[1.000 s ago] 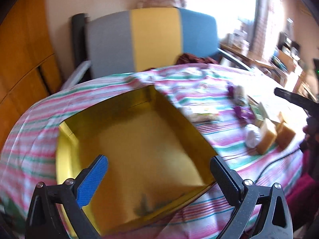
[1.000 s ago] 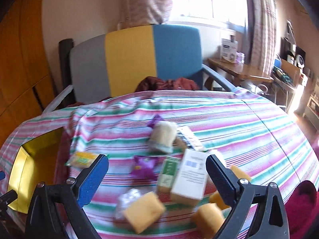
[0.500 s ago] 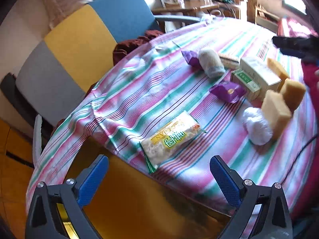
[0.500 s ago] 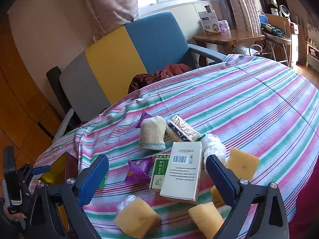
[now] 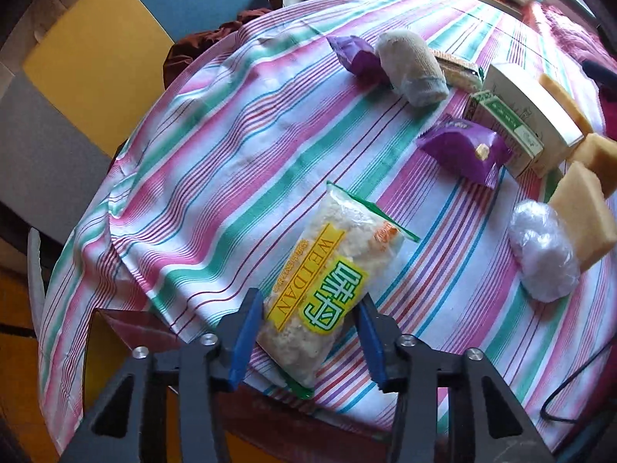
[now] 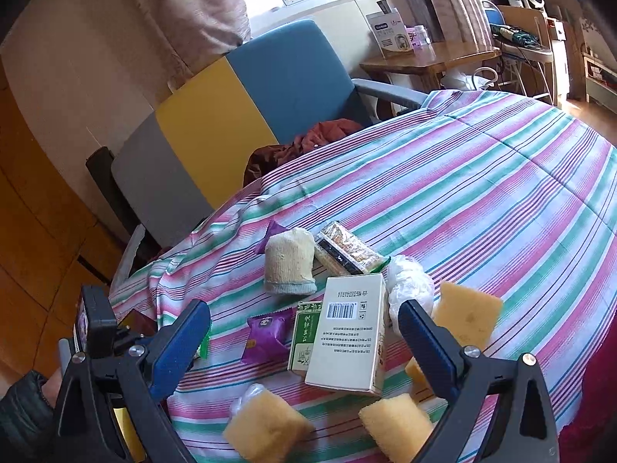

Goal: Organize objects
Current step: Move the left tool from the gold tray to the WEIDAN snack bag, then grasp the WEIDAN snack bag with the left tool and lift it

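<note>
A clear snack packet [image 5: 327,277] with a yellow and green label lies on the striped tablecloth [image 5: 231,154] near the table's edge. My left gripper [image 5: 308,301] points steeply down over its near half. Its jaws are closing, and both blue pads touch the packet's sides. The gold-lined box [image 5: 98,351] shows just below and left of that gripper. My right gripper [image 6: 302,308] hovers open above the pile, with nothing between its fingers. Under it lie a white carton [image 6: 347,328], a green carton [image 6: 304,335] and a purple packet [image 6: 266,335].
The pile also holds several yellow sponges [image 6: 266,424], a rolled sock [image 6: 289,262], a cracker bar [image 6: 347,250] and balls of clear plastic [image 5: 543,254]. A grey, yellow and blue chair [image 6: 231,115] stands behind the table. A black cable [image 5: 570,386] hangs at the near edge.
My left gripper swung from above the gold box to the snack packet and dropped onto it, and its jaws narrowed from wide open around the packet. The right gripper rolled and shifted a little.
</note>
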`<state>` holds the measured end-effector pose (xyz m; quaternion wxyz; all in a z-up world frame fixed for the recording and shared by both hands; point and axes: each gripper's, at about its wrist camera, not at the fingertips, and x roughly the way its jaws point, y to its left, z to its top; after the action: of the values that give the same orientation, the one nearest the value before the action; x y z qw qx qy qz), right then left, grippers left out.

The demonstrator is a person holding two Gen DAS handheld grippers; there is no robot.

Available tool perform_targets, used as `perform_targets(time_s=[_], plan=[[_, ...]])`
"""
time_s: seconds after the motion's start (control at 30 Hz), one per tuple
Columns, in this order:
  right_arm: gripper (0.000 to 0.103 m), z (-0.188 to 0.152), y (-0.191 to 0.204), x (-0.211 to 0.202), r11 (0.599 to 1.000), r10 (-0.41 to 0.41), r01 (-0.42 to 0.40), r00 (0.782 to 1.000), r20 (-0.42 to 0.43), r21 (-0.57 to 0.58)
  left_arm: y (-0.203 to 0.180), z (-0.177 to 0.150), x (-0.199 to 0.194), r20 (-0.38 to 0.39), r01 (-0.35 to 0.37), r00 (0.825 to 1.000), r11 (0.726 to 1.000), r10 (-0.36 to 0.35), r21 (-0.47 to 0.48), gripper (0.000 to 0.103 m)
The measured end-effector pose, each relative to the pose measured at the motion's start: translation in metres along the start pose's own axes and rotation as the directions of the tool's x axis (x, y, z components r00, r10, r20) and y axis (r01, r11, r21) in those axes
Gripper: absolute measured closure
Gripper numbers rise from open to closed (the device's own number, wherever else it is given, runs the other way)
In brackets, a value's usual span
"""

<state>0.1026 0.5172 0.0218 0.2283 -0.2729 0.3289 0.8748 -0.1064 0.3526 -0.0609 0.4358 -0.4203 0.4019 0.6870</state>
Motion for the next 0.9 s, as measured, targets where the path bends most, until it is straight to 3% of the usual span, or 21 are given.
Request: perform_targets(time_s=[0.13,0.27,0.4,0.57,0.67,0.9], plan=[[0.003,0.005,-0.014,-0.009,0.998,-0.02,0.017,0.999,0.048,0.062,-0.012,-0.002,-0.015,0.042,0.08,0.996,0.992,-0.076,-0.094,0.066],[0.003,0.008,-0.032,-0.013,0.989,-0.022,0.014,0.998,0.059,0.146,-0.042,-0.01,-0.026,0.068,0.1,0.994,0.985,-0.091,-0.141,0.067],[0.003,0.008,-0.033,-0.009,0.986,0.011,-0.016,0.999,0.033,0.165,-0.065,-0.02,-0.029,0.085,0.064,0.995,0.979,-0.048,-0.194,0.067],[0.009,-0.001,-0.008,0.005,0.991,0.113,-0.107,0.991,-0.071,0.08,-0.075,-0.025,-0.029,0.105,0.052,0.994,0.966,-0.026,-0.255,0.067],[0.009,-0.011,0.013,0.018,0.985,0.171,-0.172,0.969,-0.178,0.006,-0.073,-0.016,-0.022,0.104,0.045,0.994,0.961,-0.017,-0.274,0.066],[0.009,-0.045,0.052,0.039,0.949,0.168,-0.249,0.918,-0.36,-0.192,-0.066,-0.029,-0.034,0.141,0.068,0.99,0.937,-0.02,-0.342,0.068]])
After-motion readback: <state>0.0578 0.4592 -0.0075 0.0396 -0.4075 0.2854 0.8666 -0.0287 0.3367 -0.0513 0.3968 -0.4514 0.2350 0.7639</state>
